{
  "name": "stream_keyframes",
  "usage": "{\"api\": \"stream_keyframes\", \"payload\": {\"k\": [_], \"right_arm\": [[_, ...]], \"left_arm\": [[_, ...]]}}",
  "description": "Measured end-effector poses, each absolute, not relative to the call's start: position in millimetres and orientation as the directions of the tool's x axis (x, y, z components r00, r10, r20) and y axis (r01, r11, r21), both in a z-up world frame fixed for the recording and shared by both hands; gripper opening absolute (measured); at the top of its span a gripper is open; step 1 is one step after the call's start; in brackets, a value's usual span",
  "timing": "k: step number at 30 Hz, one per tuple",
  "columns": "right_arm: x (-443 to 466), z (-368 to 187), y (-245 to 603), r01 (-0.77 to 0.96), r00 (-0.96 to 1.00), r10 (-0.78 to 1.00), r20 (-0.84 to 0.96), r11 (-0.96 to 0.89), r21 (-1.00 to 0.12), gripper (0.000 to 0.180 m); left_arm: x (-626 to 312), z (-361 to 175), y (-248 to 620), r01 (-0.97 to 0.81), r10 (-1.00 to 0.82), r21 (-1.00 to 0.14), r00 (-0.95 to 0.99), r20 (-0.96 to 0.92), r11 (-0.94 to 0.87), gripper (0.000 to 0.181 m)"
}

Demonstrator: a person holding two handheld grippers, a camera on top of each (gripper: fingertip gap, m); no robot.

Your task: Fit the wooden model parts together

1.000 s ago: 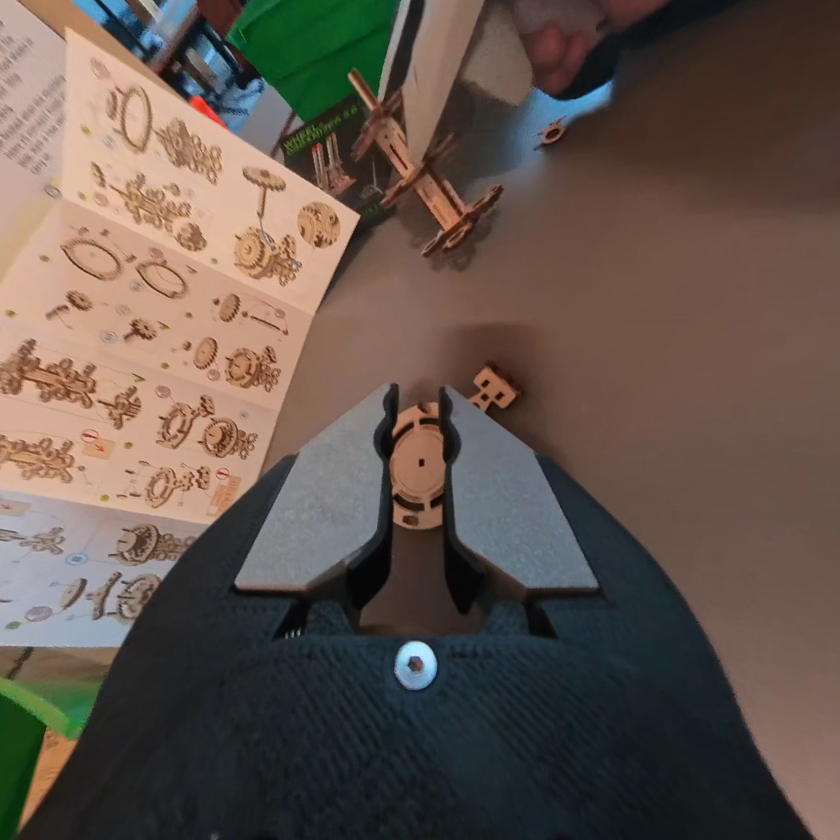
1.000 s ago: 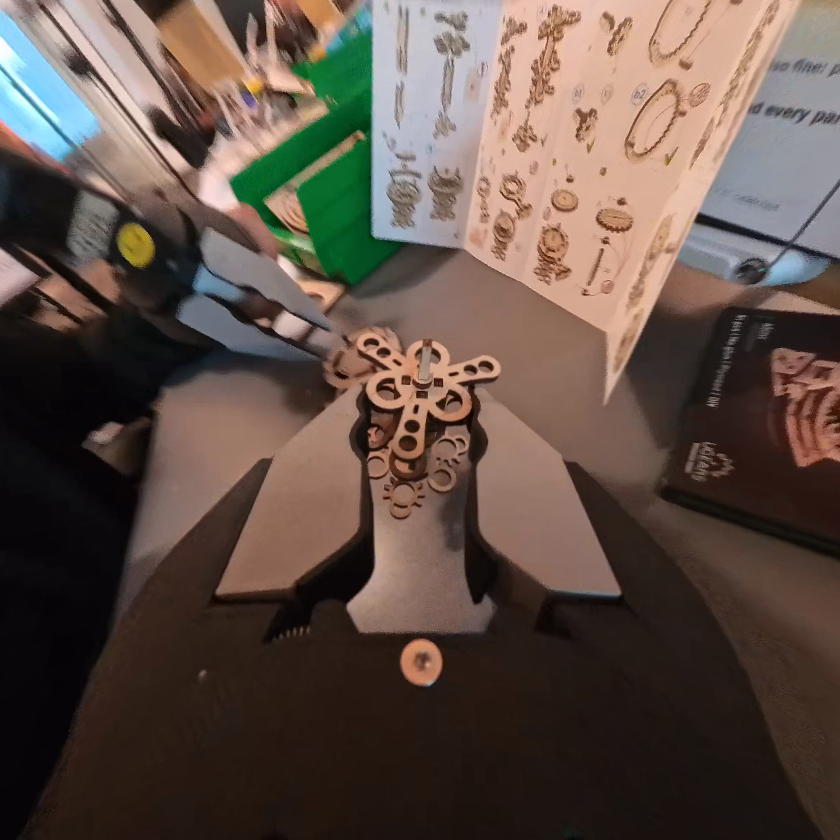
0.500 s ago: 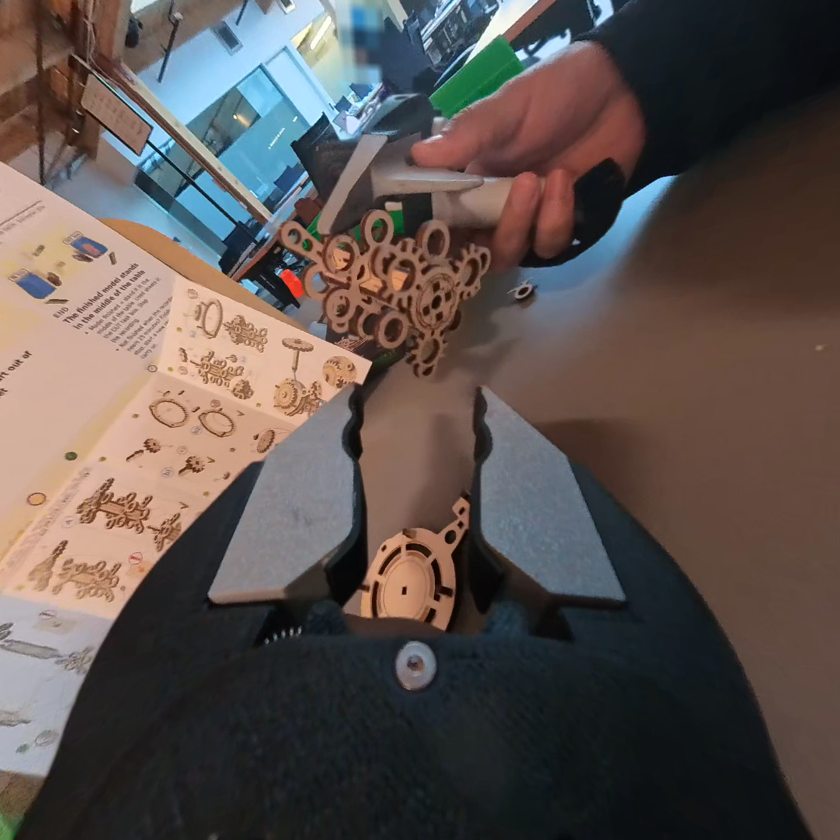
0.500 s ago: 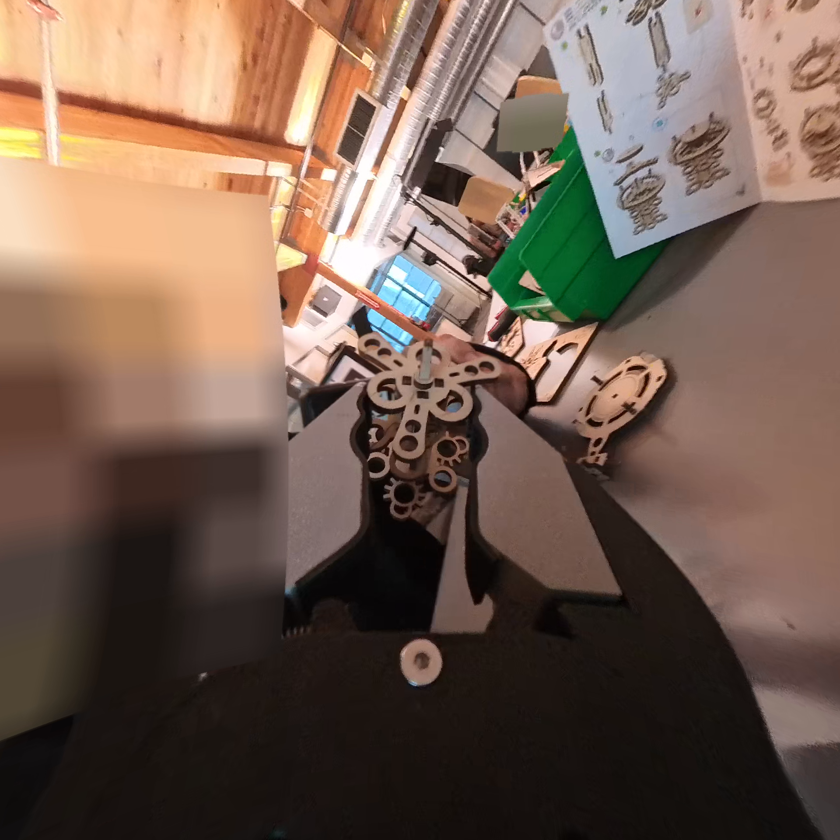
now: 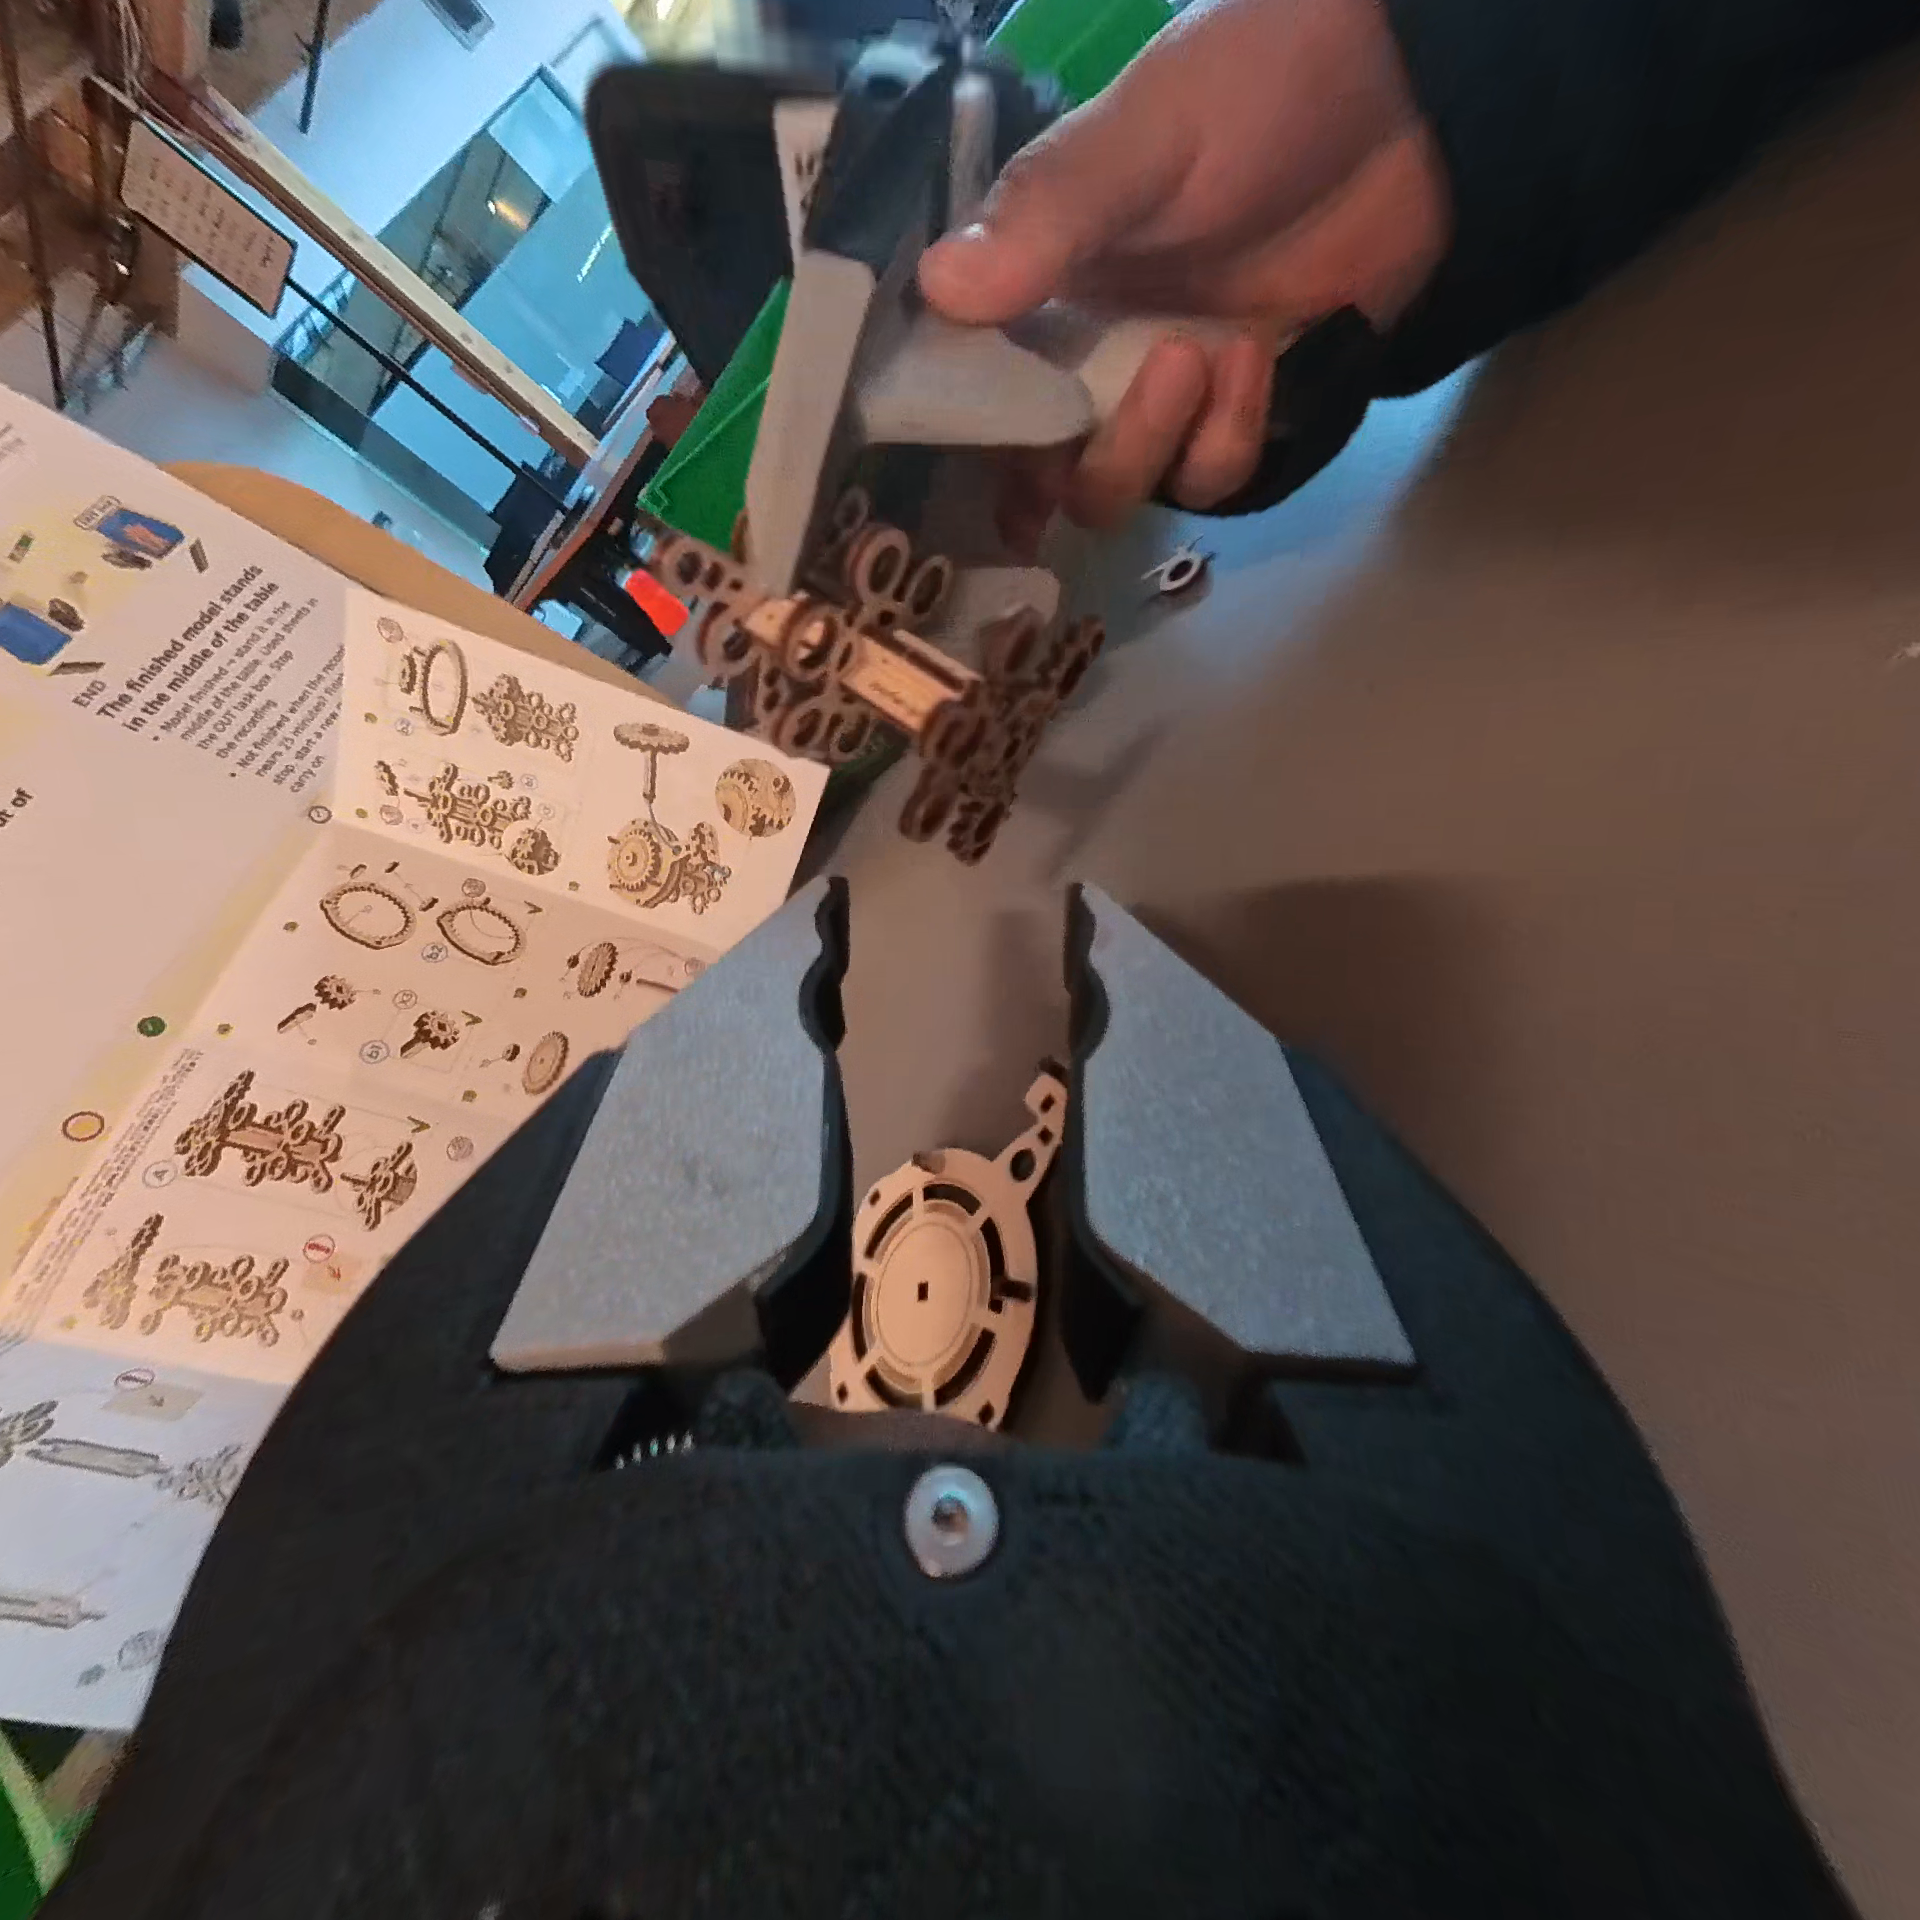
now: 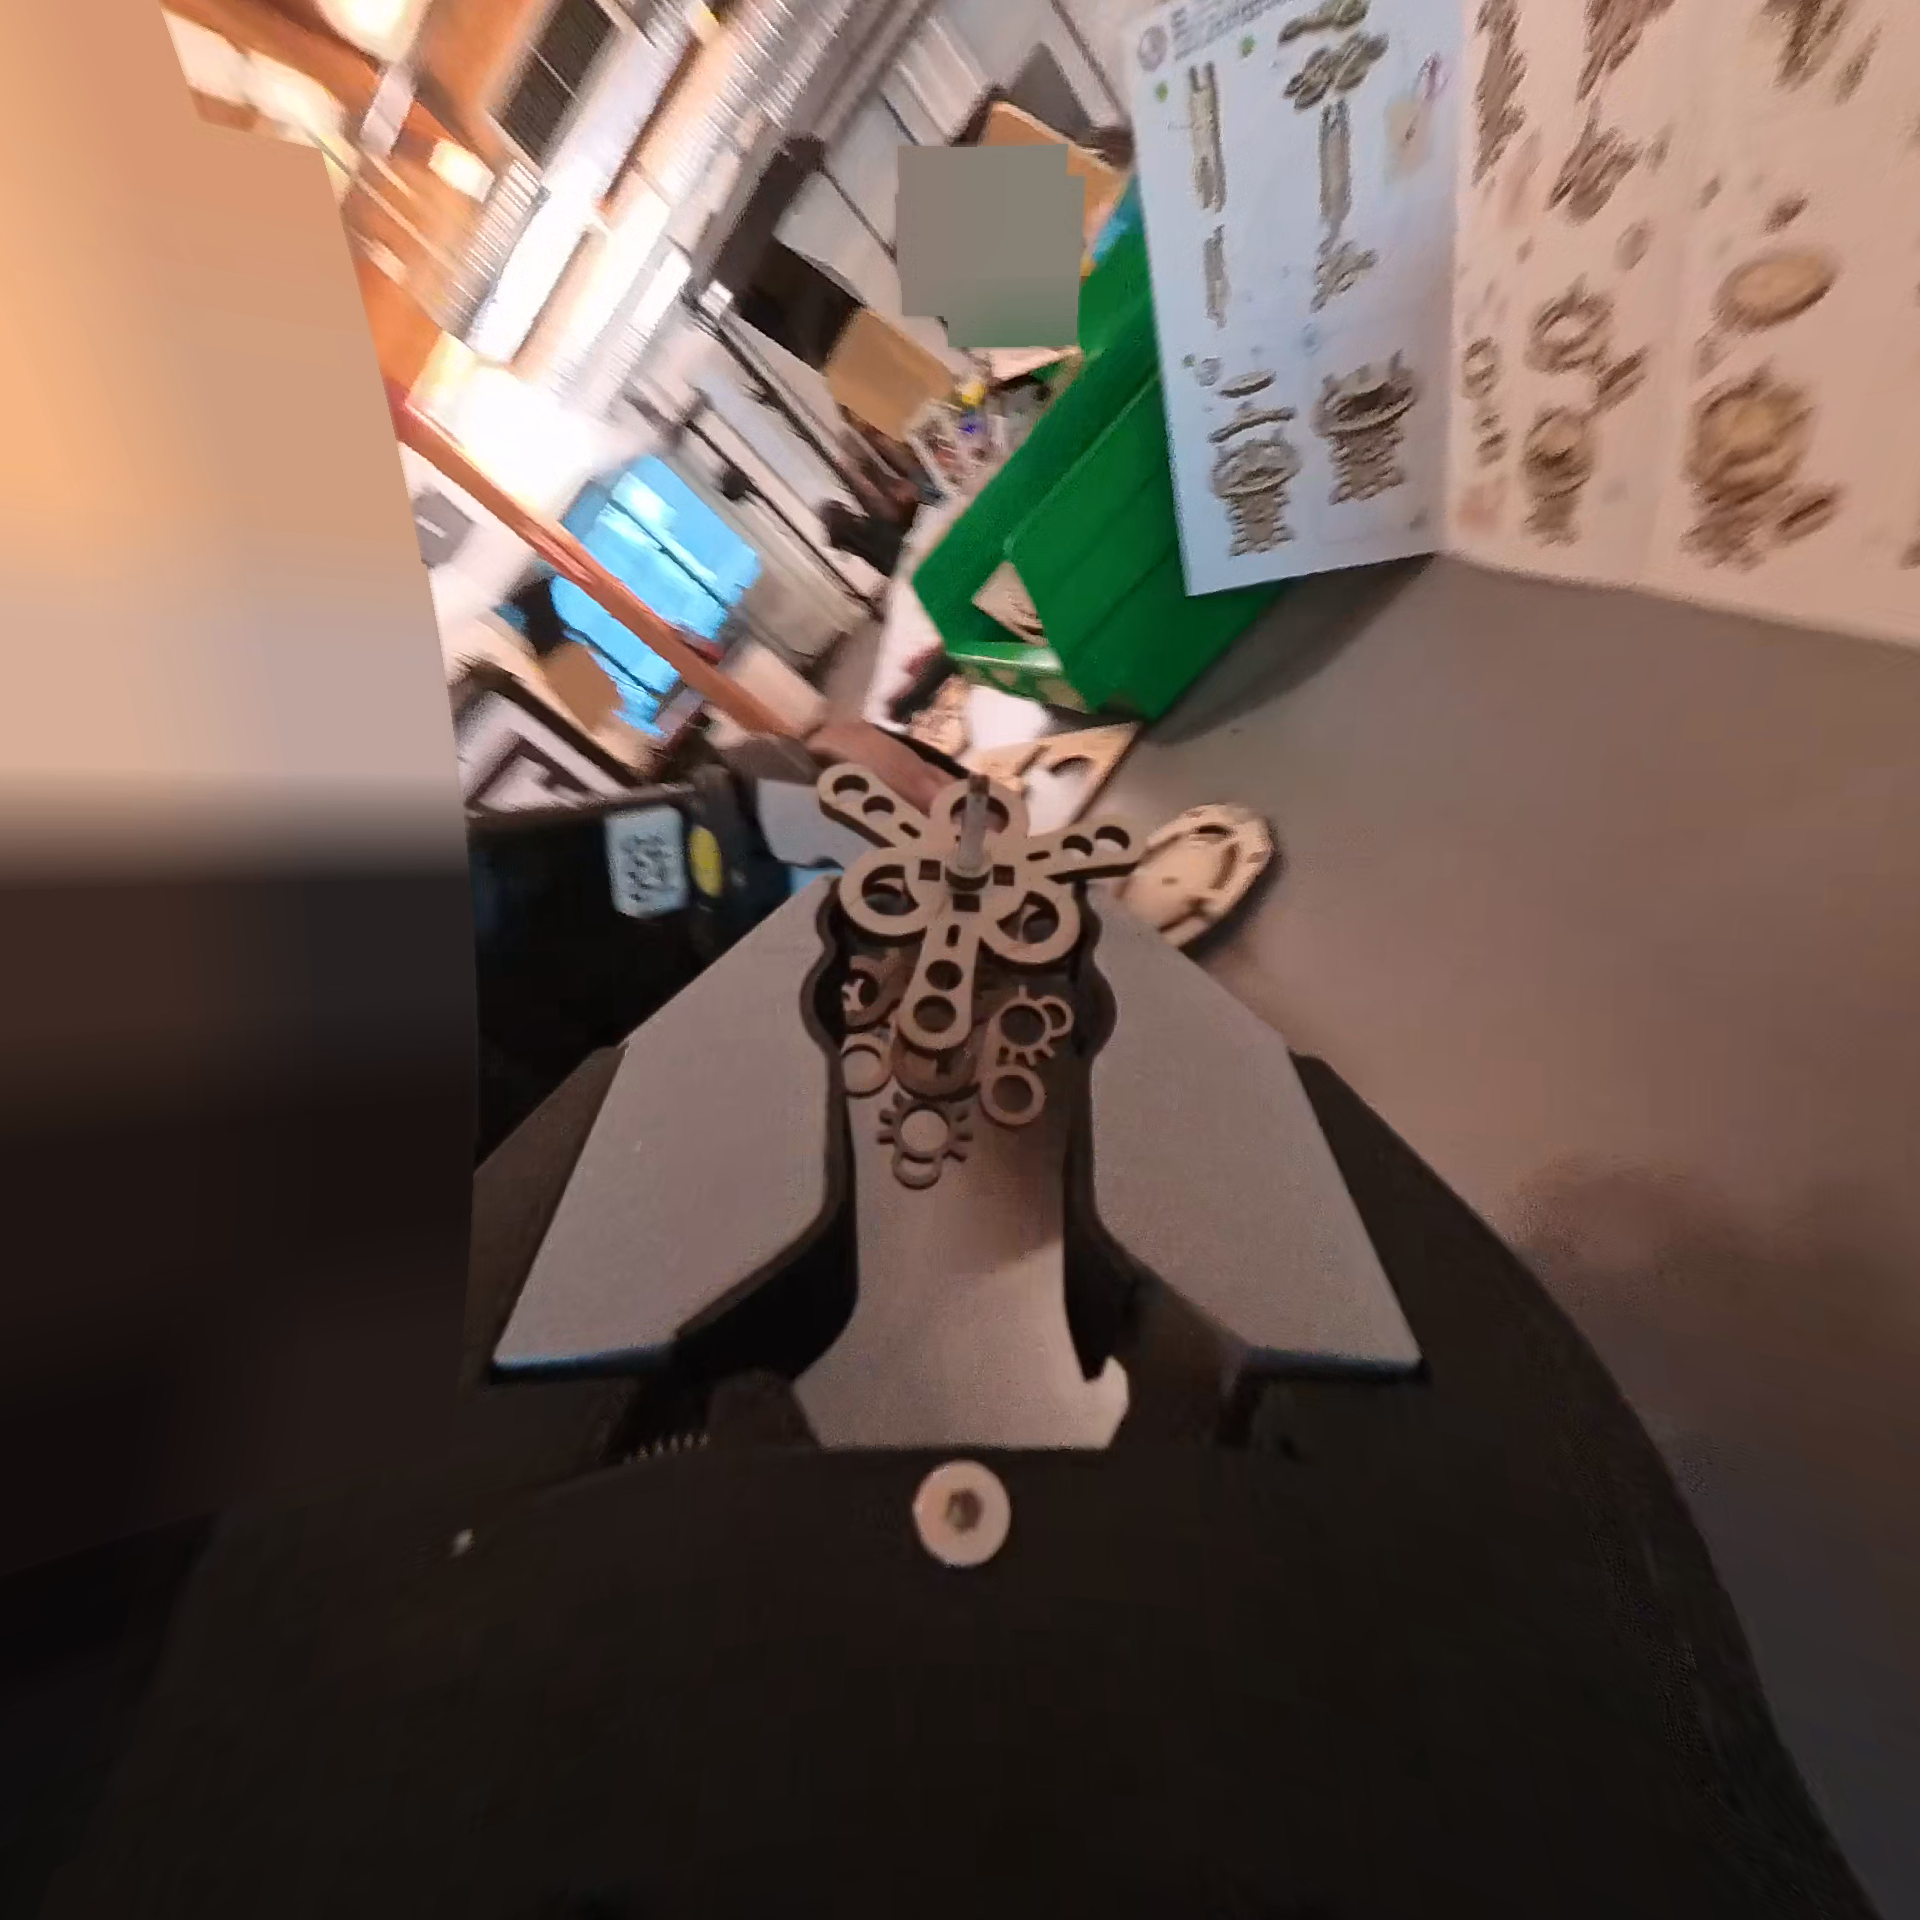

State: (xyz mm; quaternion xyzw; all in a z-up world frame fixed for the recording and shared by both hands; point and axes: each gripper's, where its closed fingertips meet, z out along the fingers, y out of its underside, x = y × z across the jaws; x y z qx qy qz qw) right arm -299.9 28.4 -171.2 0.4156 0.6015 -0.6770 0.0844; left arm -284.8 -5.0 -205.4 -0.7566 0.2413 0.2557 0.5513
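Left wrist view, left gripper (image 5: 948, 961) spread wide over round wooden disc (image 5: 940, 1294), right gripper (image 6: 956, 935) clamped on flower-shaped wooden assembly (image 6: 961, 914), grey table (image 5: 1558, 935) beneath.

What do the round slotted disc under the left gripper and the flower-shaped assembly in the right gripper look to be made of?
Round slotted disc: thin pale plywood, it seems, matte and unpainted, with dark, burnt-looking cut edges that suggest laser cutting. Flower-shaped assembly: the same light wood in stacked flat layers, also bare; the short pin at its centre looks grey, perhaps metal, though blur leaves that open.
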Motion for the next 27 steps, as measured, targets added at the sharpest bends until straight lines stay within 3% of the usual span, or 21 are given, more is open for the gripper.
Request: {"api": "stream_keyframes", "payload": {"k": [1,6,14,21,27], "right_arm": [[-302,-176,33,0.575,-0.654,0.461,-0.599,-0.211,-0.79,0.038],[-315,-195,55,0.442,-0.643,0.701,-0.309,0.01,-0.897,0.038],[-323,-224,65,0.356,-0.63,0.776,0.006,0.296,-0.886,0.039],[-322,-225,65,0.333,-0.631,0.774,0.059,0.338,-0.88,0.039],[-321,-227,64,0.332,-0.638,0.767,0.072,0.358,-0.873,0.05]], "left_arm": [[-288,-206,-6,-0.642,-0.076,-0.712,0.756,-0.65,-0.285,0.038],[-296,-210,-9,-0.644,-0.07,-0.696,0.748,-0.66,-0.318,0.035],[-294,-214,-10,-0.665,-0.084,-0.672,0.728,-0.68,-0.324,0.032],[-294,-218,-11,-0.672,-0.097,-0.661,0.722,-0.685,-0.334,0.032],[-294,-218,-12,-0.668,-0.102,-0.663,0.726,-0.68,-0.337,0.032]]}}
